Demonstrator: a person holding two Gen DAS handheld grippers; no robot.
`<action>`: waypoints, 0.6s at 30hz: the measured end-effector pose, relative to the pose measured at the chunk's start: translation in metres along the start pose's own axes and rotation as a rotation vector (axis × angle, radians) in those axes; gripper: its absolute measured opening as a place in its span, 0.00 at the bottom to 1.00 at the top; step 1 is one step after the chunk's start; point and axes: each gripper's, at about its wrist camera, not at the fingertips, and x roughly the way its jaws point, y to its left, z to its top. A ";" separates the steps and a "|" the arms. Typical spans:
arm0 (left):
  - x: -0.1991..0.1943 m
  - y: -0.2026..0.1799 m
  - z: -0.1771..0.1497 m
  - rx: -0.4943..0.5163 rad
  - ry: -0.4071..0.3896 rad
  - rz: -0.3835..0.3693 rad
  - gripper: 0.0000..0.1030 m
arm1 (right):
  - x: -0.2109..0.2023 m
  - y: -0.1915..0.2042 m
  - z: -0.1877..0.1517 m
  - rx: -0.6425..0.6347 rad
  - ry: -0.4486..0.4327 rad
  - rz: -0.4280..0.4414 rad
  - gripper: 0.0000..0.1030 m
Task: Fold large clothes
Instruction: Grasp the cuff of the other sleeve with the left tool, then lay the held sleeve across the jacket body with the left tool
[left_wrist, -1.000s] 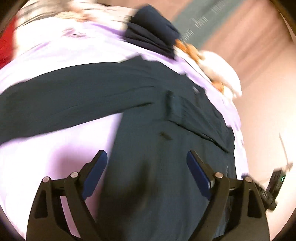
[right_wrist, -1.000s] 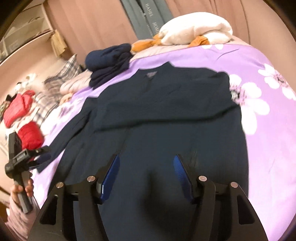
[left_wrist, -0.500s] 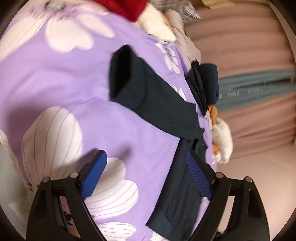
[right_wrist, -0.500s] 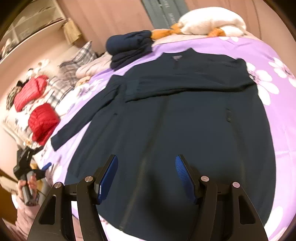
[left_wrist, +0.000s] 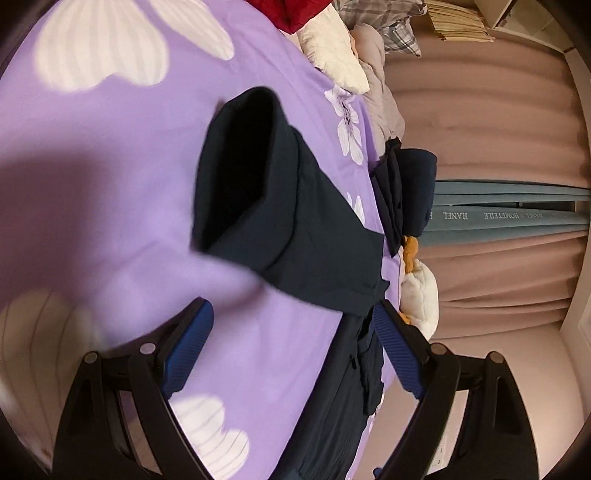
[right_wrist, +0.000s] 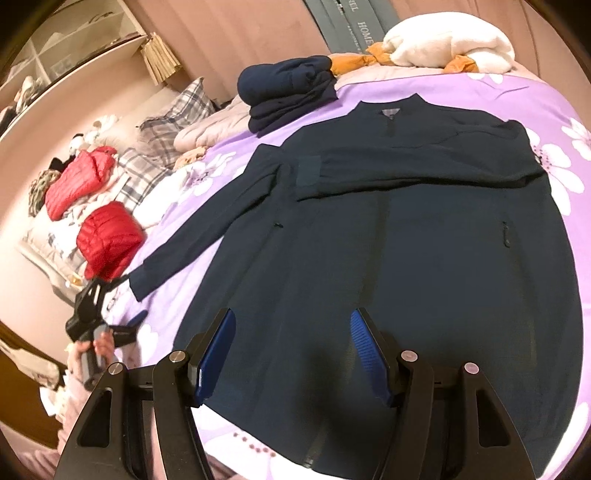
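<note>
Swinging round, the left gripper (left_wrist: 291, 354), released and empty, now faces the outstretched sleeve cuff (left_wrist: 240, 177) at twelve o'clock. Right gripper (right_wrist: 291, 354) is slack, empty. Dark navy zip jacket (right_wrist: 406, 240), soft, limp, lies flat on the purple flowered bed (right_wrist: 576, 110); pinch the cuff.
</note>
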 end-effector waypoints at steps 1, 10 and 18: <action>0.004 -0.001 0.005 -0.007 -0.002 0.004 0.86 | 0.001 0.002 0.000 -0.005 0.000 0.000 0.63; 0.028 -0.005 0.041 -0.041 -0.027 0.019 0.86 | 0.013 0.012 0.003 -0.021 0.037 -0.021 0.63; 0.042 -0.013 0.054 0.066 -0.003 0.114 0.41 | 0.026 0.026 0.005 -0.050 0.071 -0.022 0.63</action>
